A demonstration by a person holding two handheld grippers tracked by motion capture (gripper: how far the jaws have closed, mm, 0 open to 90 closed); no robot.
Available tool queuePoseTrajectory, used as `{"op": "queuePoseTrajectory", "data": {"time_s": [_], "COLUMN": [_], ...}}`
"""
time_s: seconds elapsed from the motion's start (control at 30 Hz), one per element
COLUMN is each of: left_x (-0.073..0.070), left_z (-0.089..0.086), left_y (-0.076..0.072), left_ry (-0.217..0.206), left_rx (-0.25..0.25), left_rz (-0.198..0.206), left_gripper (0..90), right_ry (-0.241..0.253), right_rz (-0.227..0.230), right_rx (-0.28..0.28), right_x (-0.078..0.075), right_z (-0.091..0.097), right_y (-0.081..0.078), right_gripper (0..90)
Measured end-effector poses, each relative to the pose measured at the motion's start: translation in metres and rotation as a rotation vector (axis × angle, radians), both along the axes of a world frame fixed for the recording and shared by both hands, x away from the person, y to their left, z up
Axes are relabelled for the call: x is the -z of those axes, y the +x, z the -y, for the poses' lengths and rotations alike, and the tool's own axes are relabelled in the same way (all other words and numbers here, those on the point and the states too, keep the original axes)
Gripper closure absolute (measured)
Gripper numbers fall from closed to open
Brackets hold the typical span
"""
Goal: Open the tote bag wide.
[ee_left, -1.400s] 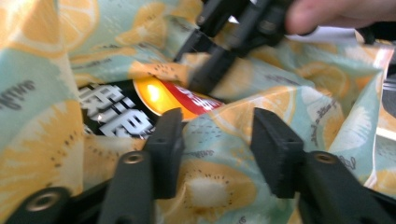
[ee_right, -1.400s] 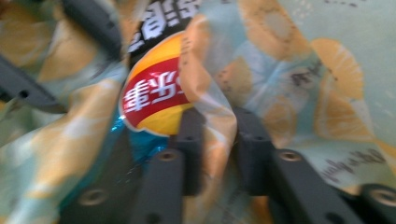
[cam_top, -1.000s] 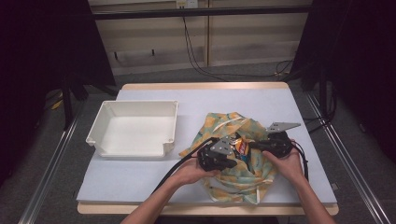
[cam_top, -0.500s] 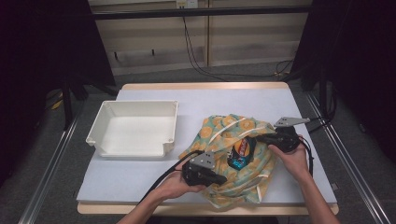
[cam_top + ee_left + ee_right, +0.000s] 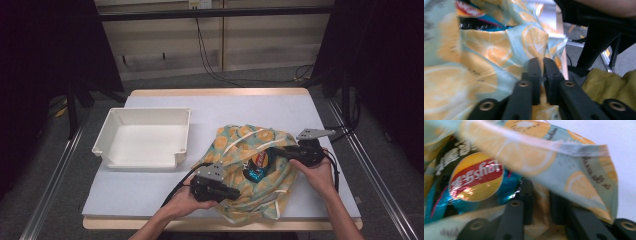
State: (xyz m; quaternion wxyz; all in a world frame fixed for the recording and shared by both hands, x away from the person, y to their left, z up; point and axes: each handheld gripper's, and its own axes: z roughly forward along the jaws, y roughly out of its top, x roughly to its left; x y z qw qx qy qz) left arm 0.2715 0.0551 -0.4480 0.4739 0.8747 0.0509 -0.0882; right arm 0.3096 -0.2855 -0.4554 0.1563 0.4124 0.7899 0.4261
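Lying toward the right and near side of the white-covered table (image 5: pixel 240 107): an orange-slice print cloth bag (image 5: pixel 235 142), mouth gaping, with a crisp packet (image 5: pixel 256 165) showing inside. Pinching the bag's near edge with the left gripper (image 5: pixel 235 192), jaws almost together on the fabric after just easing apart a little. Reaching into the bag's far-right edge with the right gripper (image 5: pixel 275 150), jaws standing apart after just opening, cloth draped over and between them, pads not pressing on it as far as the right gripper view is showing. Sitting well apart on the left of the table: a white tray (image 5: pixel 142 161). Showing a bare wooden edge (image 5: pixel 215 92) along the far side of the table cover. Running along both sides of the table: metal rails (image 5: pixel 372 165). Spreading beyond: grey carpet floor (image 5: pixel 210 82), pale wall panels (image 5: pixel 165 42) and black cables (image 5: pixel 205 50) hanging down, darkness closing in left and right.
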Motion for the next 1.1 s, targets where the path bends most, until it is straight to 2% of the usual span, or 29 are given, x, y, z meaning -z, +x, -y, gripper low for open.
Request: {"op": "queuePoseTrajectory", "data": {"time_s": [0.07,0.13,0.2,0.23,0.33,0.4,0.47,0.53,0.6,0.73,0.8,0.83,0.87,0.97,1.03,1.1], "left_x": [-0.006,-0.011,-0.018,-0.022,-0.032,-0.037,-0.04,-0.041,-0.041,-0.043,-0.044,-0.043,-0.042,-0.034,-0.028,-0.025], "left_z": [0.001,0.002,0.003,0.002,0.005,0.009,0.017,0.028,0.039,0.059,0.068,0.073,0.076,0.083,0.086,0.088], "left_y": [0.0,0.0,-0.001,0.0,0.003,0.008,0.014,0.022,0.029,0.035,0.037,0.04,0.041,0.049,0.051,0.049], "left_ry": [-0.013,-0.029,-0.05,-0.053,-0.083,-0.082,-0.092,-0.071,-0.059,-0.026,-0.001,0.03,0.044,0.084,0.096,0.134], "left_rx": [0.001,0.009,0.002,0.004,-0.023,-0.042,-0.062,-0.087,-0.084,-0.07,-0.071,-0.064,-0.067,-0.079,-0.085,-0.082], "left_rz": [0.011,0.007,-0.001,0.01,0.011,0.033,0.032,0.024,0.017,0.039,0.055,0.075,0.078,0.118,0.113,0.155], "left_gripper": [77.6,76.5,73.2,71.6,70.4,69.6,69.5,68.3,68.1,67.8,68.5,68.6,68.6,67.9,67.9,66.7], "right_ry": [-0.001,0.009,0.014,0.02,0.036,0.034,0.031,0.038,0.044,0.049,0.053,0.055,0.055,0.061,0.063,0.059], "right_rz": [0.012,0.017,0.028,0.032,0.045,0.047,0.05,0.05,0.051,0.049,0.052,0.051,0.055,0.053,0.049,0.047], "right_rx": [-0.008,-0.011,-0.011,-0.014,-0.013,-0.02,-0.016,-0.015,-0.009,-0.007,-0.005,-0.002,0.002,0.005,0.005,0.003], "right_x": [-0.004,-0.008,-0.011,-0.013,-0.018,-0.02,-0.019,-0.018,-0.017,-0.016,-0.016,-0.017,-0.017,-0.017,-0.016,-0.015], "right_z": [-0.001,-0.002,-0.002,-0.001,-0.001,-0.001,-0.002,-0.001,0.001,0.003,0.005,0.006,0.007,0.009,0.01,0.01], "right_y": [-0.006,-0.012,-0.016,-0.019,-0.025,-0.029,-0.032,-0.035,-0.037,-0.042,-0.043,-0.044,-0.045,-0.046,-0.045,-0.045], "right_gripper": [64.5,61.4,59.8,59.0,57.4,56.7,56.7,56.1,56.1,55.7,55.8,55.8,55.8,55.8,55.8,55.8]}}
